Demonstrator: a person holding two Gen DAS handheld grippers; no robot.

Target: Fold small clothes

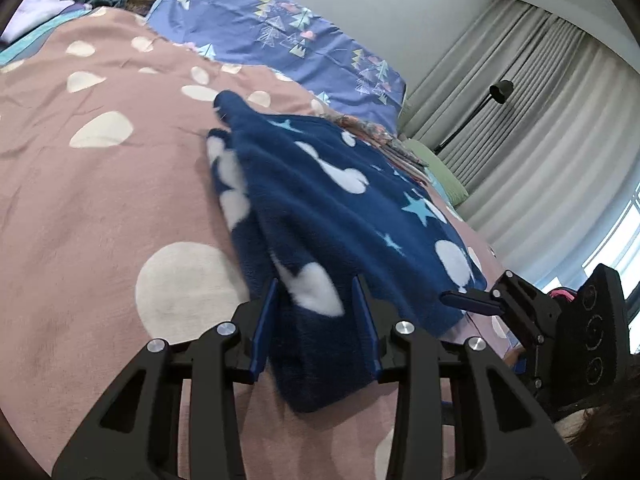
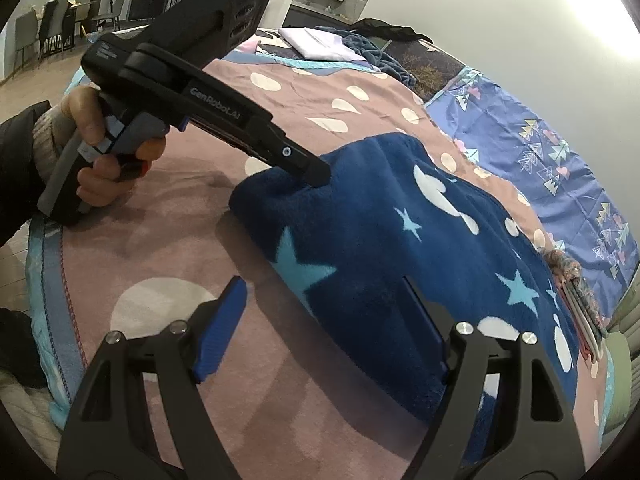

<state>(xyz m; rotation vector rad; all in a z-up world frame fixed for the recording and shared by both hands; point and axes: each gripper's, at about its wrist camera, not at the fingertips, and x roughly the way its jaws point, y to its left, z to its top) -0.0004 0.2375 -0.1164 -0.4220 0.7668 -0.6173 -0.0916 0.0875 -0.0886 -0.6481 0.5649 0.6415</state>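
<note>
Left gripper [image 1: 316, 320] pinches a bunched fold of the fleece [image 1: 340, 208] on the bed [image 1: 100, 200]. Right gripper [image 2: 324, 328] gapes wide, apparently straddling the fleece's near edge without clamping.

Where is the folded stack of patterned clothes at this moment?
The stack of patterned clothes lies at the right edge of the right wrist view, on the pink bedspread, just beyond the blue fleece garment and before the purple pillow.

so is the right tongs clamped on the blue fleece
No, the right tongs stand wide open, one finger on bare bedspread beside the fleece garment.
</note>
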